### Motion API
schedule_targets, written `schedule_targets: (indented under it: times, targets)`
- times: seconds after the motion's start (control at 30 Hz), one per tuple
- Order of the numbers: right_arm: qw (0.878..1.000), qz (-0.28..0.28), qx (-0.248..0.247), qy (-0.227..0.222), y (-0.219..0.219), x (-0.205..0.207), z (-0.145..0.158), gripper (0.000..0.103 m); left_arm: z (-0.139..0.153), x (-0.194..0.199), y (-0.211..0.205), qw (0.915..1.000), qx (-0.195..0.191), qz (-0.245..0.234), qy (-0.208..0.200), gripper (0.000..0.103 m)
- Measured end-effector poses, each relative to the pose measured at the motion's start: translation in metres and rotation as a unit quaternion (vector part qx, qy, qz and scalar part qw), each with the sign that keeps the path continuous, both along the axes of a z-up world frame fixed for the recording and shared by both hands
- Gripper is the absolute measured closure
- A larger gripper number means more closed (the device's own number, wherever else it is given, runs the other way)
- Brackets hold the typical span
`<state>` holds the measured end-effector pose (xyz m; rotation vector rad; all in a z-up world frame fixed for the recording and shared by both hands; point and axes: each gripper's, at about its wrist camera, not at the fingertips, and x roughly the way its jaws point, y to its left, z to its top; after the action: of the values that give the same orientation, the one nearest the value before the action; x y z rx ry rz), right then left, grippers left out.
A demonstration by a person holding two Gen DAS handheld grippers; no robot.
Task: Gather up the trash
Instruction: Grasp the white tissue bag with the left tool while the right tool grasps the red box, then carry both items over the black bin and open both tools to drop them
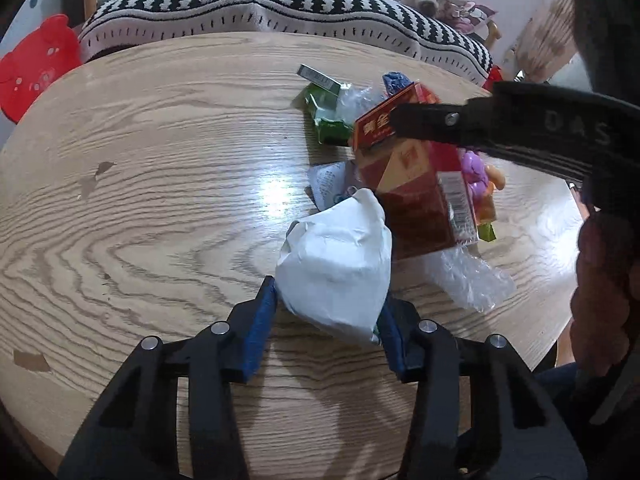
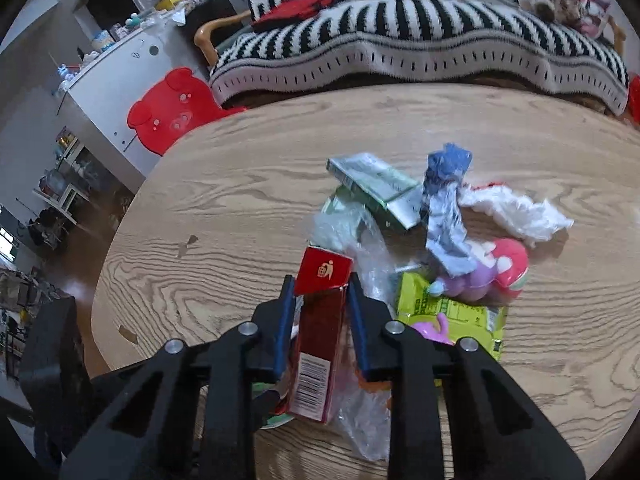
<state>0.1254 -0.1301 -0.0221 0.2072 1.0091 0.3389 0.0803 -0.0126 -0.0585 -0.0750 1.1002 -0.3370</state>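
A pile of trash lies on the round wooden table (image 1: 140, 208). My left gripper (image 1: 326, 300) is shut on a crumpled white paper wad (image 1: 340, 264), held just above the table. My right gripper (image 2: 322, 292) is shut on a red carton (image 2: 320, 340); the carton also shows in the left wrist view (image 1: 420, 188), with the right gripper's finger (image 1: 432, 120) across its top. Around it lie a green box (image 2: 376, 188), a blue-and-white wrapper (image 2: 444, 208), white tissue (image 2: 516, 212), a pink toy (image 2: 500, 276), a yellow-green packet (image 2: 448, 312) and clear plastic film (image 1: 472, 280).
A sofa with a black-and-white striped blanket (image 2: 420, 40) runs along the table's far side. A red bear-shaped stool (image 2: 172, 108) stands at the far left, next to a white cabinet (image 2: 120, 76). The person's hand (image 1: 604, 280) is at the right edge.
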Motion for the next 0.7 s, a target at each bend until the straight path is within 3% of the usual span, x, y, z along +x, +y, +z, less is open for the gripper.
schedule_targets:
  times: [0.47, 0.7]
  targets:
    - [0.999, 0.006, 0.014, -0.039, -0.008, -0.015, 0.03, 0.079, 0.026, -0.004, 0.012, 0.9987, 0.006, 0.027, -0.044, 0.057]
    - [0.998, -0.028, 0.023, -0.059, -0.057, -0.043, 0.056, 0.079, 0.05, -0.008, 0.004, 0.9968, 0.017, 0.019, -0.075, 0.057]
